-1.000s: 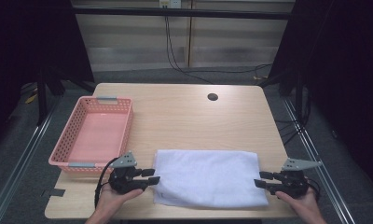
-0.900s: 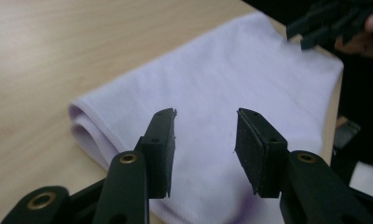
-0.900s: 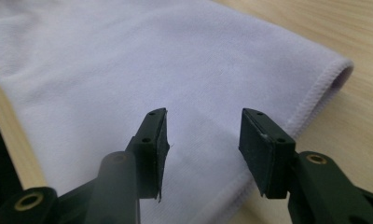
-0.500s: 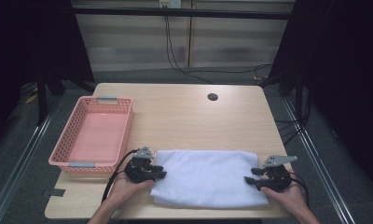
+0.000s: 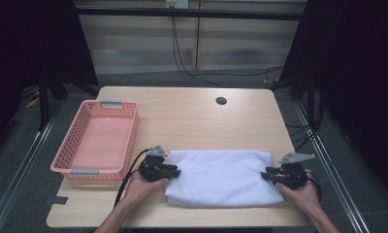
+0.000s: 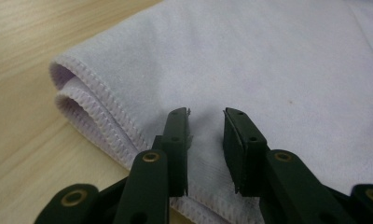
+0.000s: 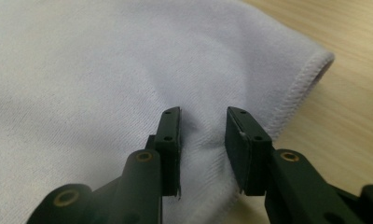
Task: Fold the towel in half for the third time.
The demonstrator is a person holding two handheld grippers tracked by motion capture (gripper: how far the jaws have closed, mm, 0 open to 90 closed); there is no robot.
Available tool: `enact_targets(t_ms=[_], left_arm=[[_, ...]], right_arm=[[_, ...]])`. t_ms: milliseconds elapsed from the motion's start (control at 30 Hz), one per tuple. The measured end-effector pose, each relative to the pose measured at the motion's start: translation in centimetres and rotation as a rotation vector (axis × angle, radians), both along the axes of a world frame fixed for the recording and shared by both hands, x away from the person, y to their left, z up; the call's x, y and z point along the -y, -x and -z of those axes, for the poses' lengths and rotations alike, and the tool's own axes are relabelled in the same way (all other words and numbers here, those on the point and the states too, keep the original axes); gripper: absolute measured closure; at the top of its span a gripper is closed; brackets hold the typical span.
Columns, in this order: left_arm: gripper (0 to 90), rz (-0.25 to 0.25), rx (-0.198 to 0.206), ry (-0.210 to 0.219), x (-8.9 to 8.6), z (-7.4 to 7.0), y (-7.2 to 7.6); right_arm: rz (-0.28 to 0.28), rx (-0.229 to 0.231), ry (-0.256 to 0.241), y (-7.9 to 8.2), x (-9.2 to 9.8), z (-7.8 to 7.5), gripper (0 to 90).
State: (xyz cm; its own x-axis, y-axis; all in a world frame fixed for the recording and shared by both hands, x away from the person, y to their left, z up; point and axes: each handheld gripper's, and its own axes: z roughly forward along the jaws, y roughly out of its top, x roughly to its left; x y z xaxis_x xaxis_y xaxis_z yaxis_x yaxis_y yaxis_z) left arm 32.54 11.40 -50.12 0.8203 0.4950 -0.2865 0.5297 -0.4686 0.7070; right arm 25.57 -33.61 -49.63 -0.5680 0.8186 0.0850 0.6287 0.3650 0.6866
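A folded white towel (image 5: 218, 177) lies flat near the front of the wooden table (image 5: 182, 116). My left gripper (image 5: 175, 171) rests on the towel's left end, held by a hand. In the left gripper view, the left gripper (image 6: 206, 116) has its jaws a little apart over the towel (image 6: 268, 70), just inside the stitched, doubled edge. My right gripper (image 5: 264, 175) sits at the towel's right end. In the right gripper view, the right gripper (image 7: 203, 114) is open, its jaws pressing down on the towel (image 7: 82, 70), with a slight ridge of cloth between them.
A pink plastic basket (image 5: 68, 141) stands at the table's left, close to the left gripper and its cable. A round dark hole (image 5: 221, 101) is in the table's far part. Bare wood stretches behind the towel.
Both grippers have moved inward from beside the towel onto its left and right ends. The towel lies where it was.
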Motion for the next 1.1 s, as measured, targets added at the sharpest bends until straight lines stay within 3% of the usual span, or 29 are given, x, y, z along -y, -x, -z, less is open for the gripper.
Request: enact_targets(t_ms=[100, 167, 267, 400, 533, 600, 633, 733, 833, 933, 1100], left_arm=[[65.8, 0.015, 0.011, -0.008, 1.3, -0.1, -0.5], [62.3, 0.013, -0.002, -0.018, 1.7, -0.4, -0.8], [55.8, 0.002, 0.012, -0.019, 1.7, -0.8, -0.9], [52.5, -0.027, 0.029, -0.002, 1.3, -1.7, -1.4], [45.8, -0.073, 0.029, 0.002, 1.3, -2.4, -3.0], [43.6, -0.097, 0.036, 0.025, 1.2, -2.7, -3.5], [42.2, -0.106, 0.037, 0.030, 1.1, -2.7, -3.5], [38.0, -0.116, 0.046, 0.022, 0.6, -2.7, -3.4], [37.1, -0.121, 0.053, 0.026, 0.2, -2.6, -3.4], [37.2, -0.134, 0.056, 0.019, 0.3, -2.8, -3.5], [36.6, -0.136, 0.060, 0.017, 0.2, -2.7, -3.6]], right_arm=[[0.035, 0.007, 0.013, -1.0, 0.8, 0.0, 67.0], [0.049, 0.009, 0.008, -1.2, 1.1, 0.0, 66.2], [0.053, 0.020, -0.001, -0.5, 1.0, -0.2, 56.6], [0.018, 0.040, -0.035, 1.0, -0.2, -1.2, 52.8], [-0.029, 0.058, -0.057, 2.4, -2.7, -2.1, 48.7], [-0.050, 0.074, -0.066, 2.9, -4.1, -2.4, 48.5], [-0.065, 0.083, -0.057, 3.2, -4.8, -2.7, 48.5], [-0.132, 0.081, -0.094, 3.7, -7.0, -3.0, 47.5], [-0.196, 0.082, -0.082, 3.7, -9.7, -3.1, 46.3], [-0.287, 0.062, -0.101, 3.4, -13.2, -3.1, 44.3], [-0.424, -0.016, -0.155, 2.0, -19.2, -2.9, 41.7]])
